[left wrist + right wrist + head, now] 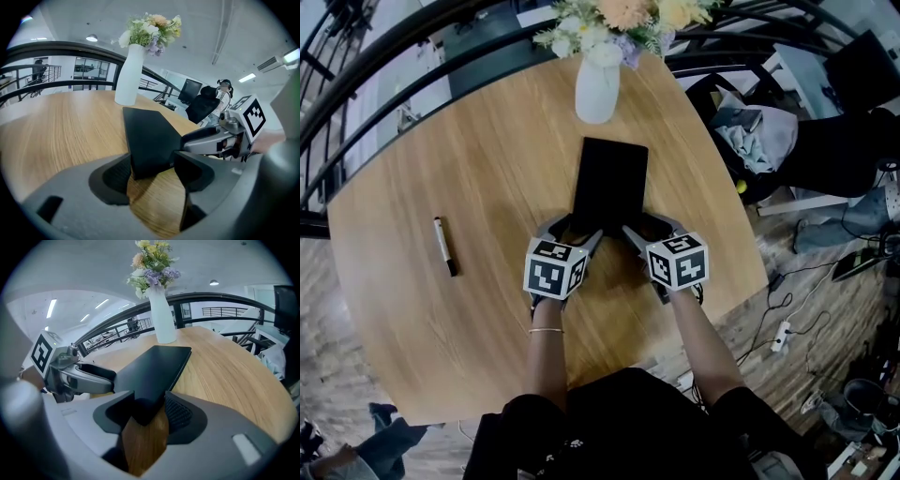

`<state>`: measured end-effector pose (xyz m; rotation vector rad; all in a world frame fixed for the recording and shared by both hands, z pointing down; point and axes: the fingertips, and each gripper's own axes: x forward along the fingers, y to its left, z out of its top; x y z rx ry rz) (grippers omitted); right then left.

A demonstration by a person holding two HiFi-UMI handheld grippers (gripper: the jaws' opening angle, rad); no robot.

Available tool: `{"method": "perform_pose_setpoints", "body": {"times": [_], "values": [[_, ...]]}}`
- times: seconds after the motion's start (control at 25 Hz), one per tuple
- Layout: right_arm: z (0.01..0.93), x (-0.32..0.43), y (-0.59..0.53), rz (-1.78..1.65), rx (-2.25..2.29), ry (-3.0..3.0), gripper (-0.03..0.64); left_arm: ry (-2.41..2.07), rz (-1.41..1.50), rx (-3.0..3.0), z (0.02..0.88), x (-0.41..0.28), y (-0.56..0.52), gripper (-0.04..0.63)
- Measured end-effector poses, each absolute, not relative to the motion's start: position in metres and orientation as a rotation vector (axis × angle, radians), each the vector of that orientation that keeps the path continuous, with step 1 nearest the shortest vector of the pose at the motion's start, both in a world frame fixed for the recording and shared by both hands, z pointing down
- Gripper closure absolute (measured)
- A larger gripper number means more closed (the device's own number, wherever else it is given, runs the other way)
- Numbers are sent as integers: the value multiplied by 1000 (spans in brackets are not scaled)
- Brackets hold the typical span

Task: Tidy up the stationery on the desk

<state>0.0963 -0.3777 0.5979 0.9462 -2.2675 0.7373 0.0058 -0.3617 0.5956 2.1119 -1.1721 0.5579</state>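
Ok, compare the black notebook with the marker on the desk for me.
The black notebook is a broad flat slab; the marker is a thin stick. The notebook is all black; the marker has a white barrel with a black end. The notebook's near corners sit between the open jaws of the left gripper and right gripper; the marker lies alone toward the desk's left side. Both lie flat on the wooden desk.

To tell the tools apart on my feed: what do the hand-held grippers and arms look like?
Both the left hand-held gripper and right hand-held gripper have grey bodies with black jaw pads, and each carries a white cube printed with black square markers. No sleeves reach the forearms; a thin bracelet circles the left wrist. The top is black.
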Motion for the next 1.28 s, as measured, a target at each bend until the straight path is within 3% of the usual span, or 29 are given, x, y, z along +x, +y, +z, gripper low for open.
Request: {"method": "perform_pose_setpoints", "body": {"times": [1.28], "values": [[589, 76, -317, 640, 879, -2299, 433, -1210, 602, 2002, 596, -11, -280, 339]]}}
